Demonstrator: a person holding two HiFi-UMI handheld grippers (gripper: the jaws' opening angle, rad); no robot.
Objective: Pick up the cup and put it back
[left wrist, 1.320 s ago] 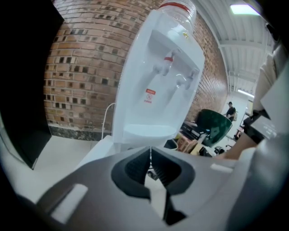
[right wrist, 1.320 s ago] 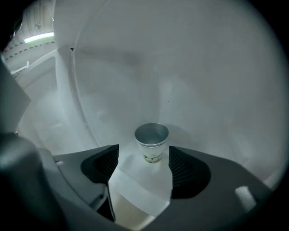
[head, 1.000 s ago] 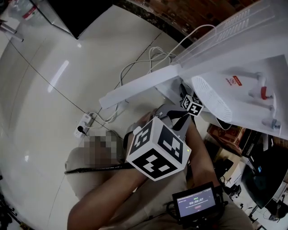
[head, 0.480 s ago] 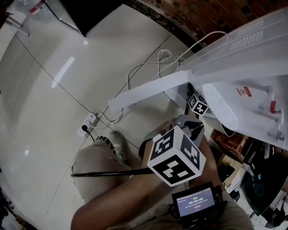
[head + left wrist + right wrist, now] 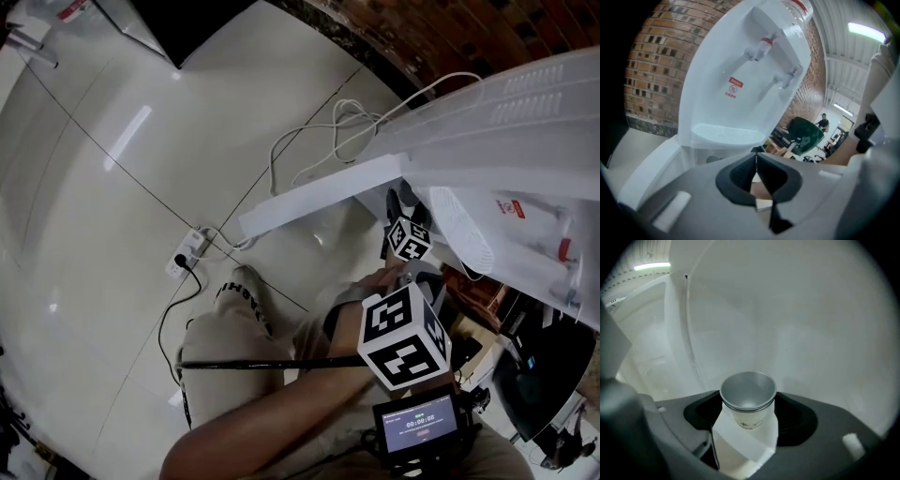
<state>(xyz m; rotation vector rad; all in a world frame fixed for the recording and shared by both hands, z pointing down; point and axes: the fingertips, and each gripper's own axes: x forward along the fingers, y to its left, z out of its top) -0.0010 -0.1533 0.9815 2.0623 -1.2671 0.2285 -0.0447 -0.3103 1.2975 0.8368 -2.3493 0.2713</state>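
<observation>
My right gripper [image 5: 749,398], jaws just closing, grasps an upright, silvery-lined white conical paper cup [image 5: 748,419]; I note the left gripper [image 5: 756,157] clenched tip-to-tip.

No text is legible; the screen [image 5: 419,424] and dispenser label [image 5: 734,87] are too small.
</observation>
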